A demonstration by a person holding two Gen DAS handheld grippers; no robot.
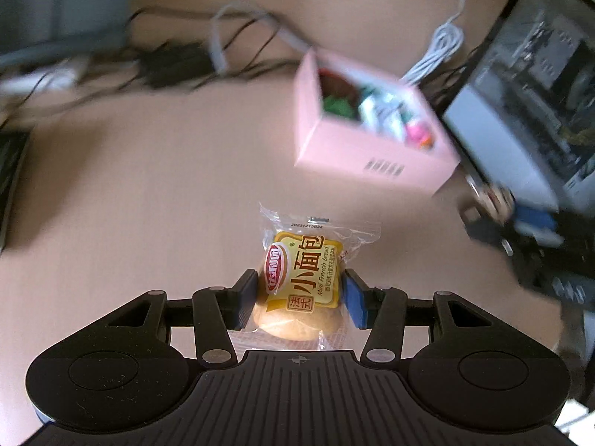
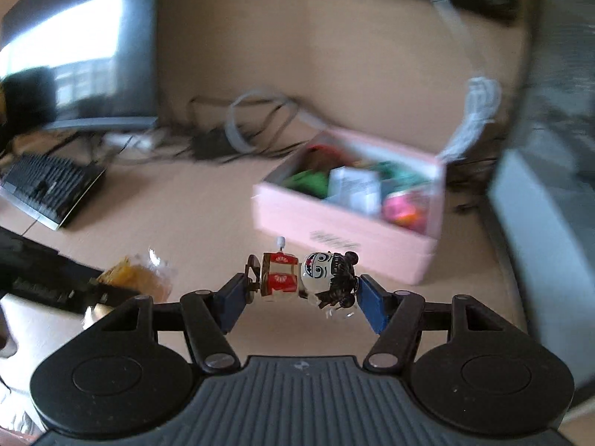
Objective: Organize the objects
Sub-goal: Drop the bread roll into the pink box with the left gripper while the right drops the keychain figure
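My left gripper (image 1: 300, 297) is shut on a wrapped mini French bread (image 1: 303, 278) in a clear and yellow packet, held above the tan table. My right gripper (image 2: 303, 291) is shut on a small wind-up toy figure (image 2: 308, 278) with a red body and a white face, lying sideways between the pads. An open pink box (image 1: 372, 156) with several small items inside stands ahead and to the right in the left wrist view. The pink box (image 2: 346, 230) is just beyond the toy in the right wrist view. The bread (image 2: 137, 278) and left gripper show at lower left there.
A tangle of black and grey cables (image 1: 193, 55) lies at the back of the table. A laptop (image 1: 528, 104) stands right of the box. A black keyboard (image 2: 52, 189) and a monitor (image 2: 78, 59) are on the left. A white cable (image 2: 472, 111) lies behind the box.
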